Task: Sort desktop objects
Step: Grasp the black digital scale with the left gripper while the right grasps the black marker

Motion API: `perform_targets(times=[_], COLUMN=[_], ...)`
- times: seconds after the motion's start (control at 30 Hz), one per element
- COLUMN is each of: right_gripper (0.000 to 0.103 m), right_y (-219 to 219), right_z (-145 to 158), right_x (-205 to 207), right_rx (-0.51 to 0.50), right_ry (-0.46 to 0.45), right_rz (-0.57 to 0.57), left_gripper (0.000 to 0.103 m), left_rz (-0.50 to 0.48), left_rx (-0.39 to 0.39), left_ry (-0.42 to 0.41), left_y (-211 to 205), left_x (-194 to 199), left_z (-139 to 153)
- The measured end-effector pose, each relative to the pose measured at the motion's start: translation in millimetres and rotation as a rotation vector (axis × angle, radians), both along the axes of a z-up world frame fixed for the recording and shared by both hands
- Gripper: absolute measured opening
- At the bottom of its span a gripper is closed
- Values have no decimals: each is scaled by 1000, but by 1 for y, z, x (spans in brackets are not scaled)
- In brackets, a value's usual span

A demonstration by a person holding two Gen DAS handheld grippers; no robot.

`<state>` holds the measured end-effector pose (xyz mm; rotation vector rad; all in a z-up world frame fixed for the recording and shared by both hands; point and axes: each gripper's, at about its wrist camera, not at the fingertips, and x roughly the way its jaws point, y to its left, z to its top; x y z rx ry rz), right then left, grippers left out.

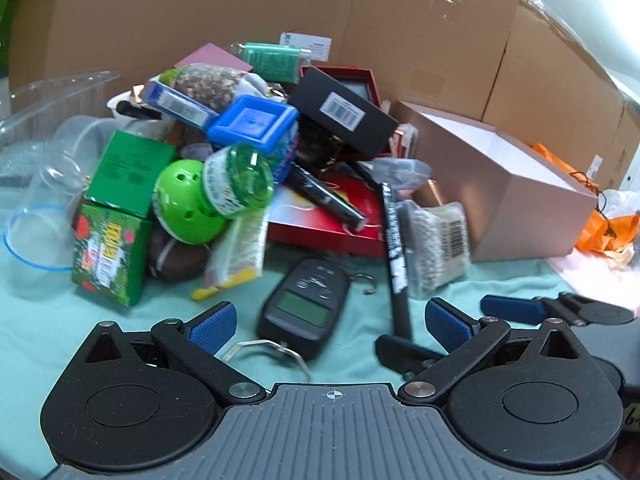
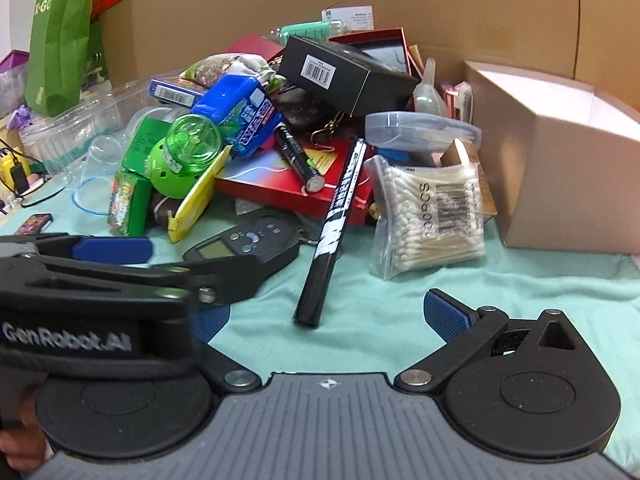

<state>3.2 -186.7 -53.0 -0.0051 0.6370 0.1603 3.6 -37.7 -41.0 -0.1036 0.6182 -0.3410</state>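
A heap of desktop objects lies on the teal cloth (image 1: 48, 320). Nearest me are a black digital hand scale (image 1: 306, 300) (image 2: 244, 246), a long black marker pen (image 1: 396, 256) (image 2: 334, 228) and a bag of cotton swabs (image 1: 436, 248) (image 2: 428, 216). Behind them are a red flat box (image 2: 280, 176), a green perforated ball (image 1: 188, 208), a green bottle (image 1: 236, 180), a blue case (image 1: 256, 122) and a black barcoded box (image 1: 344, 114). My left gripper (image 1: 328, 324) is open and empty just before the scale. My right gripper (image 2: 326, 316) is open and empty, near the pen's end.
An open pink-brown cardboard box (image 1: 504, 184) (image 2: 560, 140) stands at the right. Large cardboard sheets (image 1: 240, 8) wall the back. Clear plastic containers and a cup (image 1: 44, 216) lie at the left. Orange plastic (image 1: 608, 228) lies at the far right. The left gripper's body (image 2: 100, 280) crosses the right wrist view.
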Motion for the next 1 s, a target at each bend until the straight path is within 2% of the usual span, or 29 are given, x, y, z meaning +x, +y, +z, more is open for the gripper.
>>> perform_targets(times=[0.1,0.2,0.23,0.27,0.4,0.47,0.5,0.53,0.57,0.6,0.83,1.0], right_gripper=[99,87,79,71,54,35,29,20,19,18,17,17], right_y=[2,2,3,3,4,5,4,3,3,2,-10,-26], right_z=[-4,-8,-10,-11,-18,-18,-17,-17,-17,-16,-10,-8], right_x=[4,11,14,16,21,23,24,25,25,24,3,-14], right_rx=[-23,-21,-21,-21,-13,-14,-9,-2,1,0,6,47], right_ry=[-24,-24,-15,-8,20,12,14,19,21,24,53,89], right_rz=[-11,-24,-25,-23,-10,-11,-8,-6,-7,-4,10,5], left_gripper=[102,94,87,84,83,84,84,80,73,56,51,53], left_rz=[-20,-59,-66,-76,-60,-41,-44,-46,-43,-40,-96,-123], left_rx=[19,30,28,18,19,26,26,23,28,48,120,73], left_ry=[-7,11,33,61,97,85,87,93,95,92,88,164], left_y=[6,5,4,4,3,2,1,1,0,-1,-5,5], left_x=[5,16,21,25,34,37,39,42,43,44,25,16], left_z=[-1,-3,-5,-7,-16,-18,-19,-20,-20,-21,-16,-12])
